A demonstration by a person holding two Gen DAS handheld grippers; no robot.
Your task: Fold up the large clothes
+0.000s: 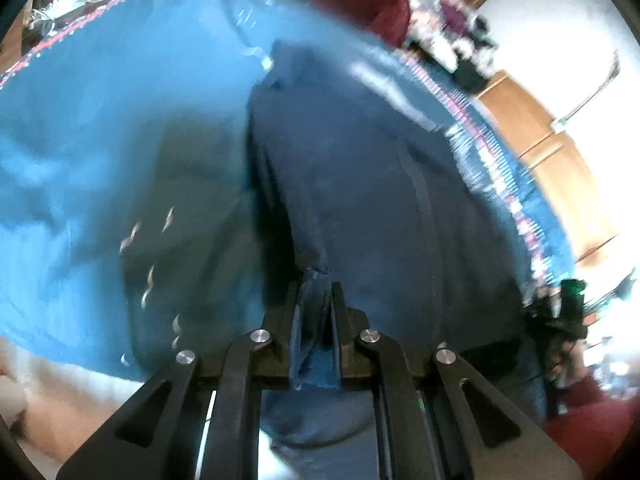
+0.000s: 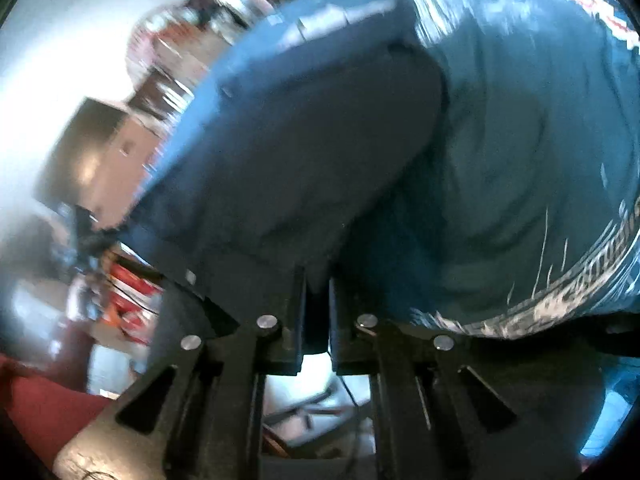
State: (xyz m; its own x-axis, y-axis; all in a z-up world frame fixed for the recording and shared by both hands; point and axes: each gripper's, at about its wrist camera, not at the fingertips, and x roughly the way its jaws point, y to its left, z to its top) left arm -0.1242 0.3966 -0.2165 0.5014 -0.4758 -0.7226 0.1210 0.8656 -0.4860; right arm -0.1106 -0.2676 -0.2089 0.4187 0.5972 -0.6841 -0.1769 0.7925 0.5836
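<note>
A large dark blue garment [image 1: 360, 184] hangs lifted in the air and fills most of both views, blurred by motion. My left gripper [image 1: 315, 292] is shut on a pinched fold of its dark blue fabric, which bunches between the fingers. In the right wrist view the same garment [image 2: 304, 152] spreads upward from my right gripper [image 2: 317, 280], which is shut on a dark edge of it. A lighter blue cloth [image 1: 100, 120] with a red and white patterned border [image 1: 492, 168] lies behind the garment. White printed marks [image 2: 560, 292] show on the fabric at the right.
Wooden cabinets [image 1: 548, 160] and a bright white wall [image 1: 560, 20] stand at the right of the left wrist view. A brown cardboard box [image 2: 104, 156] and cluttered shelves [image 2: 176, 40] sit at the left of the right wrist view. Red fabric [image 2: 44, 408] shows at the lower left.
</note>
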